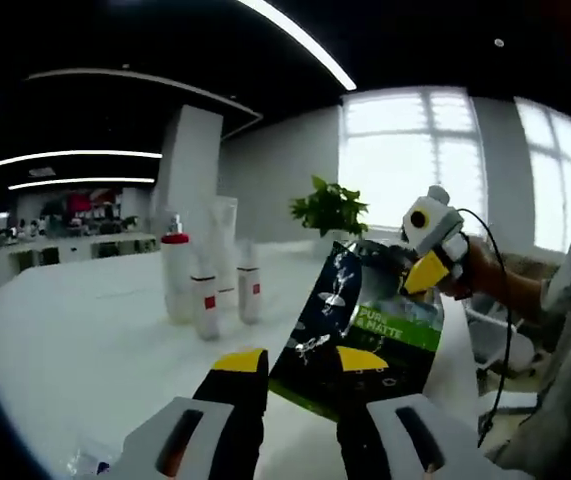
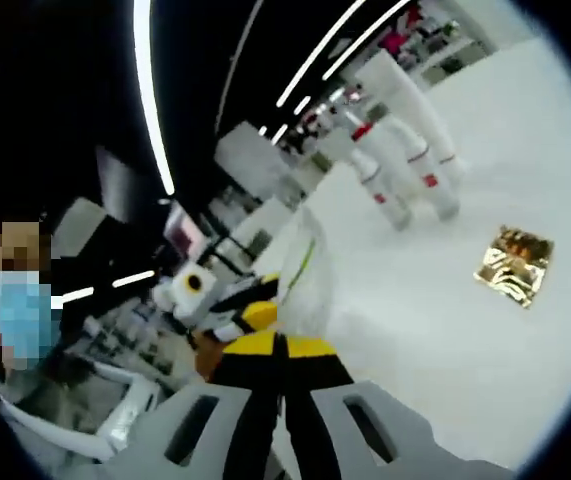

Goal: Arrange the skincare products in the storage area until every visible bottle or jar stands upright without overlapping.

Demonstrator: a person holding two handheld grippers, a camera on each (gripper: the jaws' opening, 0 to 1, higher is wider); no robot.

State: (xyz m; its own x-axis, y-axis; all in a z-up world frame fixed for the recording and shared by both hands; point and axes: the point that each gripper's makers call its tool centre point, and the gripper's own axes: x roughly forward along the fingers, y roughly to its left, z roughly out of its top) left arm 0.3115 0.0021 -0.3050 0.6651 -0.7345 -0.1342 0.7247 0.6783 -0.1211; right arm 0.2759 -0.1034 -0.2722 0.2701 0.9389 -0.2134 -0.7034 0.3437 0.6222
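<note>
Both jaws on glossy dark-and-green sachet (image 1: 365,335)

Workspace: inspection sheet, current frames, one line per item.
Surface: white table, bare in front.
Job's things: white bottles grouped upright; dark green pouch held up.
Clutter: gold foil packet lying flat, apart from the bottles.
Grippers: left gripper and right gripper both clamp the pouch.
Cables: black cable by the person's sleeve.
Surroundings: potted plant, bright windows, ceiling light strips.
</note>
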